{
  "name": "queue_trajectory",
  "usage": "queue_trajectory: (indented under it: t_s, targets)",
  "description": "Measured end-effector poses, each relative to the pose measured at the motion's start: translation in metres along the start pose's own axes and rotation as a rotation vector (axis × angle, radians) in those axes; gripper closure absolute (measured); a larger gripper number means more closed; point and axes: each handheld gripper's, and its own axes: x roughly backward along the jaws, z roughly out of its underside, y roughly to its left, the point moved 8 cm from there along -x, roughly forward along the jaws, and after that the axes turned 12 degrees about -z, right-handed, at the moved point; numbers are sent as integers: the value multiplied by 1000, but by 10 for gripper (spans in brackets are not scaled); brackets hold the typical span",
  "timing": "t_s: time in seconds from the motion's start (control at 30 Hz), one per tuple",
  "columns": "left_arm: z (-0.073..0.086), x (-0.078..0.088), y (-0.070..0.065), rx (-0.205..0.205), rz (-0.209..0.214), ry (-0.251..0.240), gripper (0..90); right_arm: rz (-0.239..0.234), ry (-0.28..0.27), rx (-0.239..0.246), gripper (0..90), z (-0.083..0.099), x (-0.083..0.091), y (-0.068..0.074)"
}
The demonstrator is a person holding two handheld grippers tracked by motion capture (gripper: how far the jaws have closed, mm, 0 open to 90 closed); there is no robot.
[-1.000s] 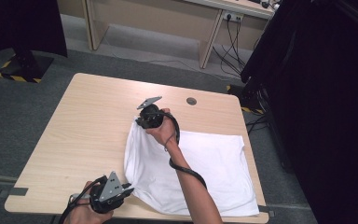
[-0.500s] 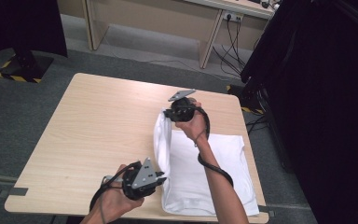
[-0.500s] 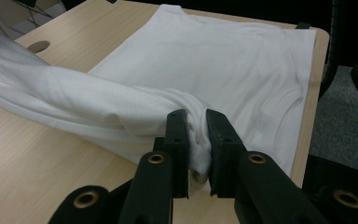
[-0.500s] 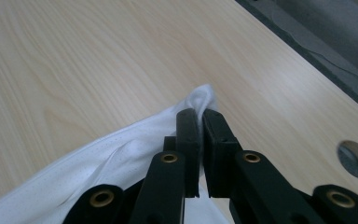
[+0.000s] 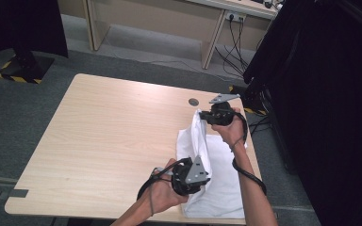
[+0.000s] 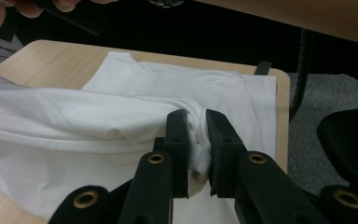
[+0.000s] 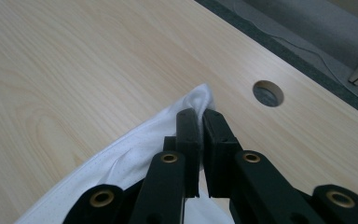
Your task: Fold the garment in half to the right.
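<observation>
Left claw (image 5: 206,175) is clamped on a bunched fold of the white cotton T-shirt (image 5: 221,174), close to the near edge of the light wooden table (image 5: 113,136). In the left gripper view the cloth (image 6: 121,121) is squeezed between the two black jaws of that claw (image 6: 198,140), and a lifted fold runs off to the left above the flat layer.

Right claw (image 5: 203,115) is pinched tight on another corner of the shirt, near the table's far right corner, just beside the round cable hole (image 5: 193,101). In the right gripper view a small tuft of the fabric (image 7: 200,99) pokes out past the tips of that claw (image 7: 201,122), which are held above the bare wood.

The shirt lies along the right edge of the table, its left side raised as a ridge between the two claws and the rest flat.
</observation>
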Motion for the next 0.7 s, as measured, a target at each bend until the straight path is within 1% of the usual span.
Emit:
queue_trajectory:
  t_s: [0.1, 0.17, 0.37, 0.43, 0.6, 0.7]
  targets:
    - [-9, -11, -7, -6, 20, -2, 797, 16, -14, -14, 859, 8, 13, -10]
    - [-15, -18, -11, -6, 31, -5, 797, 28, -12, -23, 859, 15, 21, -17]
    - [-31, -36, -22, -10, 62, -13, 797, 56, -13, -51, 858, 32, 39, -34]
    - [-37, -41, -25, -12, 71, -17, 796, 61, -23, -63, 858, 36, 46, -39]
    - [-50, -54, -32, -13, 91, -20, 796, 71, -27, -78, 858, 44, 54, -49]
    - [-51, -61, -34, -5, 98, -19, 795, 75, -23, -87, 859, 49, 57, -53]
